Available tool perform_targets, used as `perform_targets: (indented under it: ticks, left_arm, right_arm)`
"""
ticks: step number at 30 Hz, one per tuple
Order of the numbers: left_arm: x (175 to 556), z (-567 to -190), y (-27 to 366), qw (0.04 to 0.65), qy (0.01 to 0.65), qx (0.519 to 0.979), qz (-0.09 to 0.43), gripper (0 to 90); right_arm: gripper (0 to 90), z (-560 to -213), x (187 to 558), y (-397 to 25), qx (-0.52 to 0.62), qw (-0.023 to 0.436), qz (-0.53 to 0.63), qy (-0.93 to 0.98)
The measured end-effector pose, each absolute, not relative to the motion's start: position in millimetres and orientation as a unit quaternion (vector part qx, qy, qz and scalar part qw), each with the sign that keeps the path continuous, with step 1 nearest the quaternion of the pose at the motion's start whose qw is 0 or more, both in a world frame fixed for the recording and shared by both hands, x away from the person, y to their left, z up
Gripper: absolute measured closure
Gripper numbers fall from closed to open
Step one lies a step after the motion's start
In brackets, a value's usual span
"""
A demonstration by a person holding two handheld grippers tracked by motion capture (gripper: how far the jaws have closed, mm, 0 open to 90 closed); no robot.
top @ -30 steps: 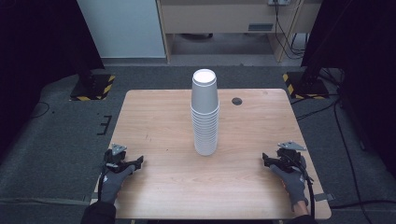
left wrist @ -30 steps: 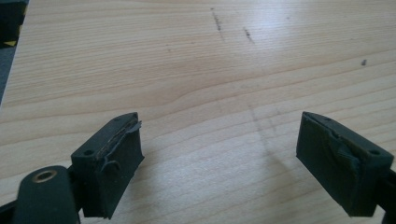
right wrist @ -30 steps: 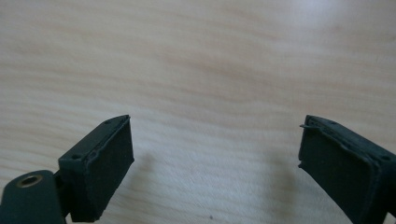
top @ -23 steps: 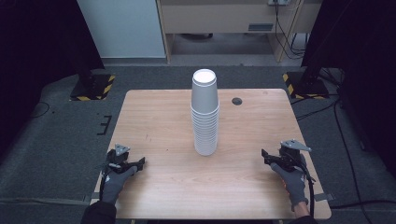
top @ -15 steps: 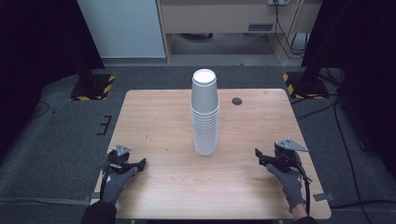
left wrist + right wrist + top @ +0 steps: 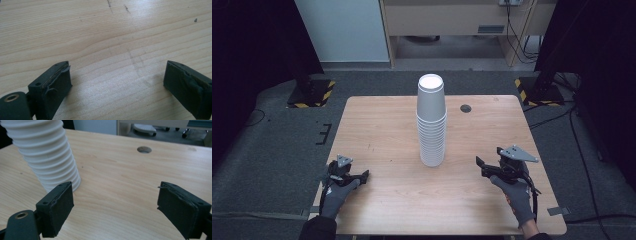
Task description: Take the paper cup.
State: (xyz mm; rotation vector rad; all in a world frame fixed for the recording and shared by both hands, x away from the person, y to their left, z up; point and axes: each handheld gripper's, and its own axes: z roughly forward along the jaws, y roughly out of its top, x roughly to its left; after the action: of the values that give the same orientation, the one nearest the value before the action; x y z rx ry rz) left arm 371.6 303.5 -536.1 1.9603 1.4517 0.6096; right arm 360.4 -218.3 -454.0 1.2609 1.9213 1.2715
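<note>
We see a stack of white paper cups point(image 6: 431, 122) mid-worktop point(image 6: 377, 130), a cable hole point(image 6: 466, 108) at two o'clock; left hand-held gripper point(image 6: 362, 175) and right hand-held gripper point(image 6: 481, 167) gape wide, empty.

Pale matt wood-grain table point(image 6: 382, 125); white ribbed matt paper-like cup stack point(image 6: 431, 125); black claw pads point(image 6: 61, 207), matt and scuffed

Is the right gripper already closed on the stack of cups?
No. The right gripper has its jaws wide apart with bare table between them, and the cup stack stands off to one side.
</note>
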Motion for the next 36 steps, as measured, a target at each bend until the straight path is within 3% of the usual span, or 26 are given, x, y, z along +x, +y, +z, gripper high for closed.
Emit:
perform_targets:
  ticks: [36]
  left_arm:
    - [372.0,-536.2,303.2,0.307,0.547,0.745,0.228,4.6]
  right_arm:
    - [14.2,-351.2,377.4,-187.4,0.413,0.292,0.555,0.660]
